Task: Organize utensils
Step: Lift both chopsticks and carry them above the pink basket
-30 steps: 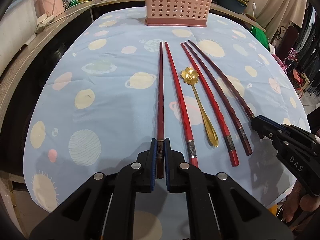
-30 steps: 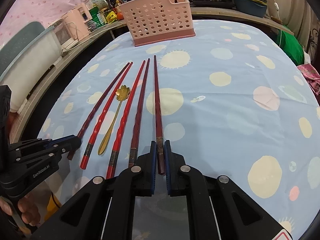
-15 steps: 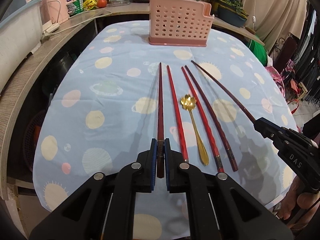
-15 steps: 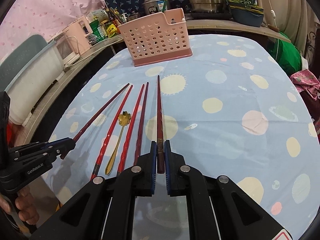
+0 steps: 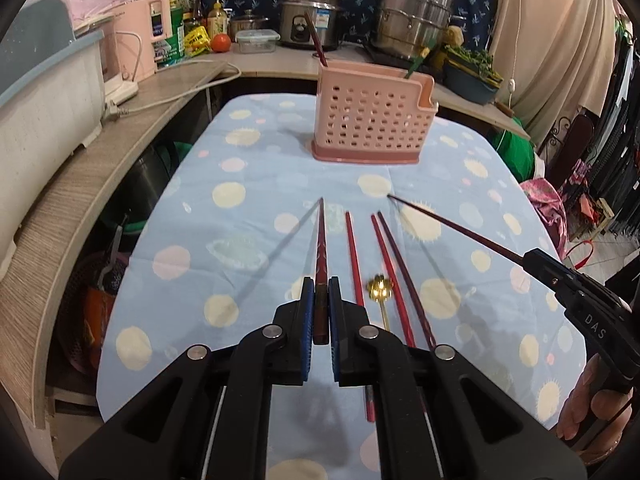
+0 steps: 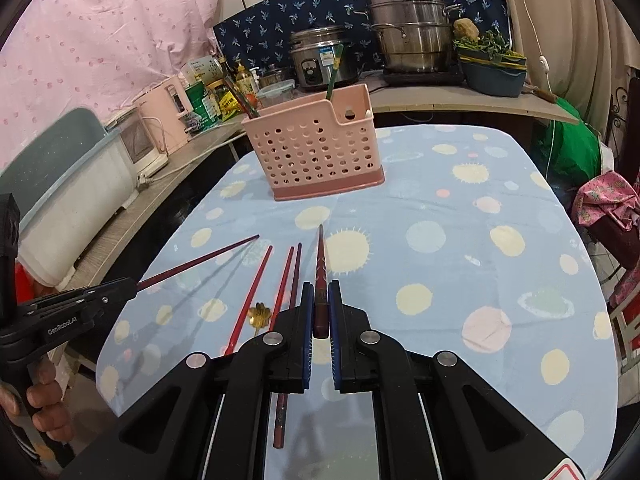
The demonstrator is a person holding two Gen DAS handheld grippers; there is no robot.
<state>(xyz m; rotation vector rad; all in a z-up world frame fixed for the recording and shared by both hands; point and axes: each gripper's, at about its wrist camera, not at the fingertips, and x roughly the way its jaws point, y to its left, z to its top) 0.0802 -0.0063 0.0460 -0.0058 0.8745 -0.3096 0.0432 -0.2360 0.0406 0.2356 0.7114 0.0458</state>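
Gripping one chopstick each, both tools aim tips toward the basket

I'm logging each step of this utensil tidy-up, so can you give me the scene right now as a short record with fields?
left claw: shut on a dark red chopstick, lifted off the cloth
right claw: shut on another dark red chopstick, also lifted
on the tablecloth: three red chopsticks and a gold spoon, lying between the two held ones
pink holder: upright at the far end of the table, a few utensils already standing in it
step not yet done: held chopsticks not yet in the holder
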